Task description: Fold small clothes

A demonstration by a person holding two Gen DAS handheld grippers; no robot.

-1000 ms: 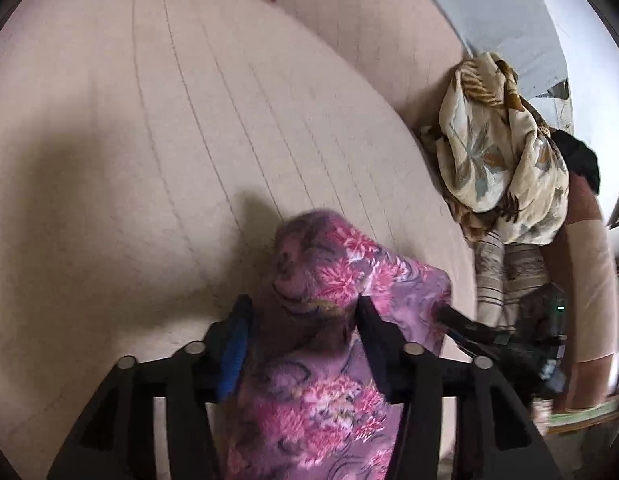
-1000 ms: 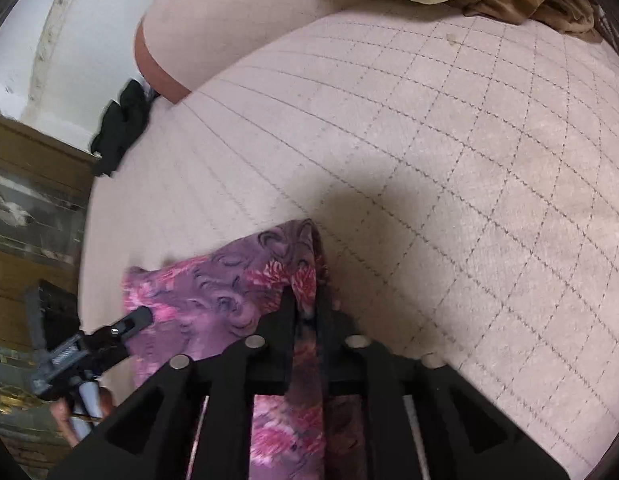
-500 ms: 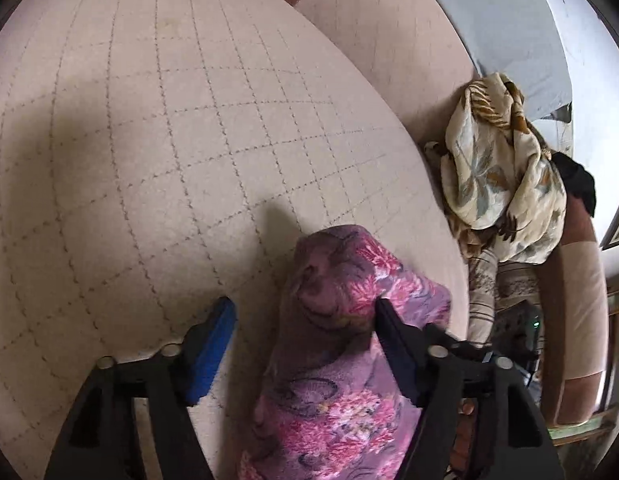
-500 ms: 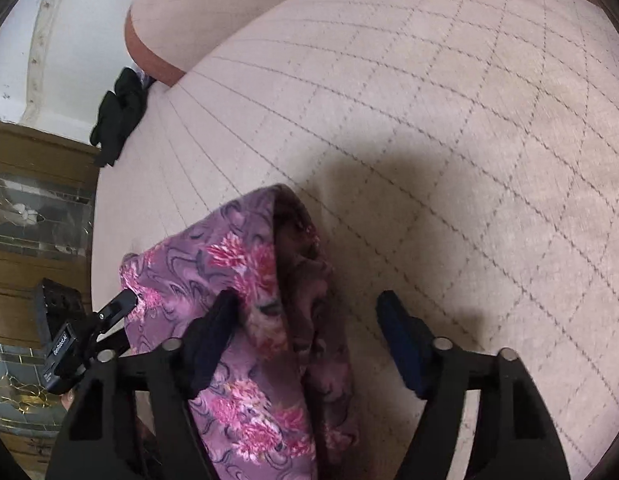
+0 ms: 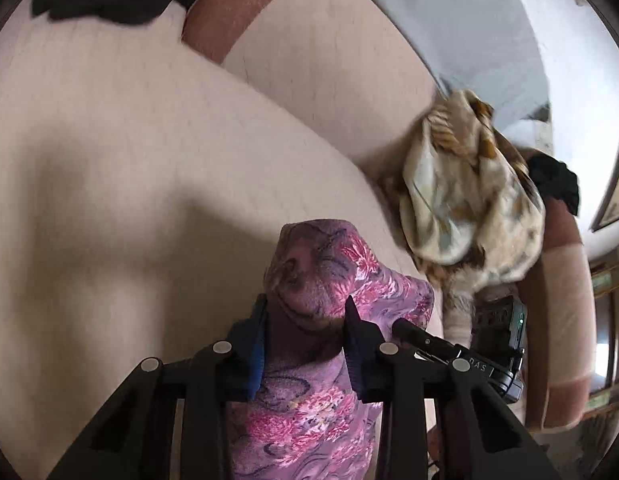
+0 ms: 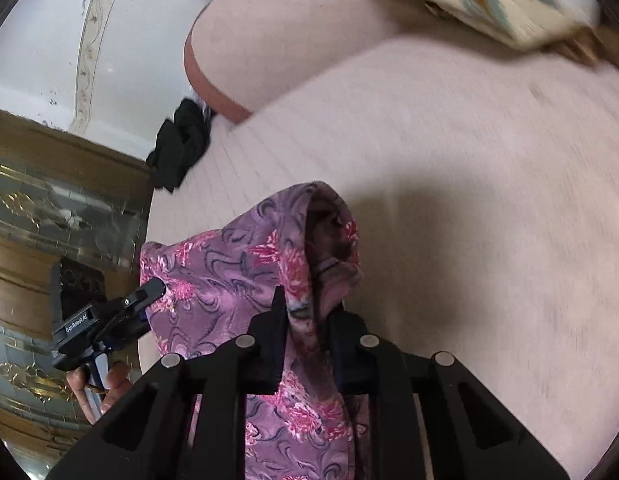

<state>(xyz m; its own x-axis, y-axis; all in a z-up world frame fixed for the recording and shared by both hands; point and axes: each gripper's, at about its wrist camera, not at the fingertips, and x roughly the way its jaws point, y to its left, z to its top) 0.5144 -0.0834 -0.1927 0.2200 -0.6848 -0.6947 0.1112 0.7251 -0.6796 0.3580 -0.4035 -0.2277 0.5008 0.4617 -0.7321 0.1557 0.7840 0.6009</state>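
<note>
Left wrist view, left gripper jaws just closed, pinching a bunched fold of purple floral cloth, right gripper jaws likewise just closed on the cloth, lifted over the beige sofa, patterned garment beside.

A home living room: quilted sofa, heaped clothes, ornate wooden cabinet
</note>
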